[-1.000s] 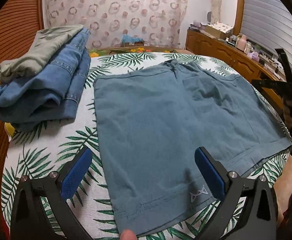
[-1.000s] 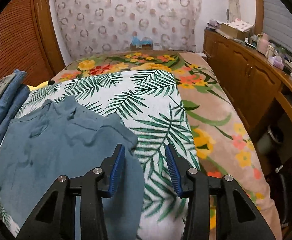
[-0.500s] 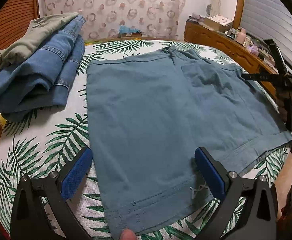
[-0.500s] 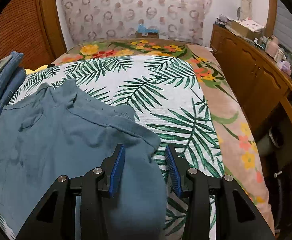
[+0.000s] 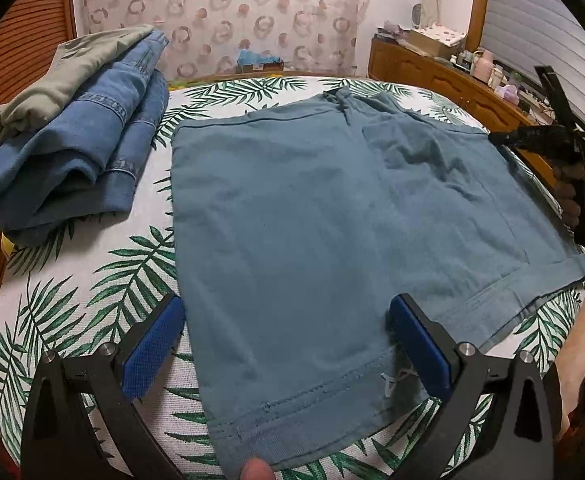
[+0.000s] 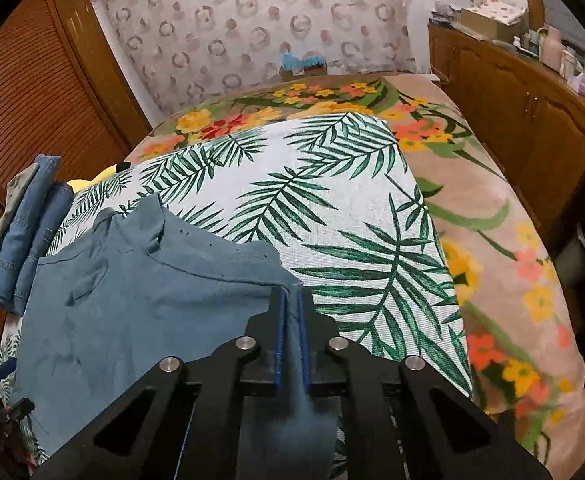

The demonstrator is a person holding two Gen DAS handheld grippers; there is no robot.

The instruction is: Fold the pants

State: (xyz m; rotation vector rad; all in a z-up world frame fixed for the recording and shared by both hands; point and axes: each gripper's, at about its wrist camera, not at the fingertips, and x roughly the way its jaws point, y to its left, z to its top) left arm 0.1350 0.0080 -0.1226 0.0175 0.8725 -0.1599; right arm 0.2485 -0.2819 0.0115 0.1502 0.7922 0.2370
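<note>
Palm-leaf sheet (image 5: 104, 280), folded denim stack (image 5: 76, 148), floral blanket (image 6: 504, 248), wooden cabinets (image 6: 532, 116)

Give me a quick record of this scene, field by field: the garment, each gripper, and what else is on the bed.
garment: blue shorts, spread flat on the palm-leaf sheet
left gripper: open, over the near hem
right gripper: shut on the shorts' edge
other clothes: folded pile, jeans with a grey-green piece on top, left of the shorts
under the sheet: flowered blanket

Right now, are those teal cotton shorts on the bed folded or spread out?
Spread out: the teal cotton shorts lie flat on the palm-leaf sheet; only one corner is pinched by the right gripper.
</note>
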